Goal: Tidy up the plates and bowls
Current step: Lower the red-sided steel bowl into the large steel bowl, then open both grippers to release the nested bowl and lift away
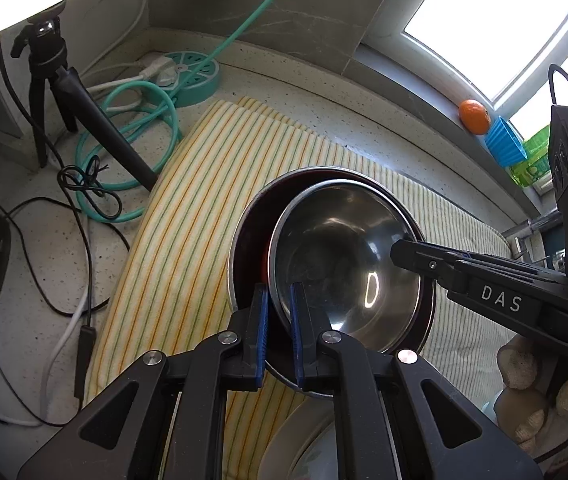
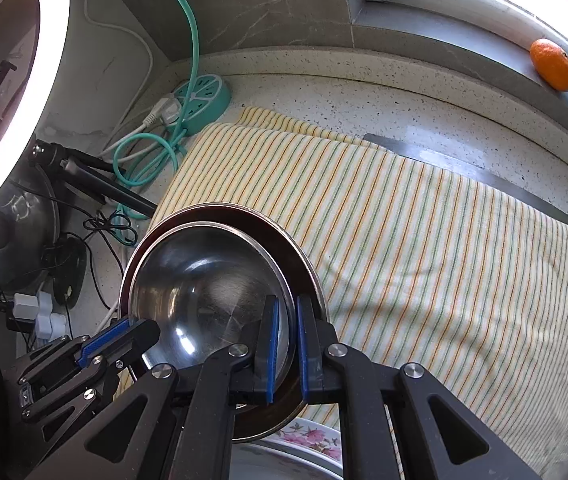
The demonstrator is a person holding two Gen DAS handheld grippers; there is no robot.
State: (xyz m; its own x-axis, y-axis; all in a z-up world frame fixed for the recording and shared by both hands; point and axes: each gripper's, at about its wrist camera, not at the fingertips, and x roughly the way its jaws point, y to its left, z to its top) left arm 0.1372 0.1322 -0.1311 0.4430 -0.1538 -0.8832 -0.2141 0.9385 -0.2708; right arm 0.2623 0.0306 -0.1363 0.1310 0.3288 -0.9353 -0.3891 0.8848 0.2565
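— Where are the bowls held?
— The steel bowl, nested in a larger bowl, is pinched at its rim by the left gripper and right gripper, above the striped cloth's left edge.
— Any writing?
— "DAS" is read on the right gripper; bare cloth is seen rightward.

A shiny silver steel bowl sits inside a larger steel bowl with a seemingly dark red inside. The cloth is cream with orange-green stripes; bottom centre, a white pink-flowered plate; black tools wear blue pads.
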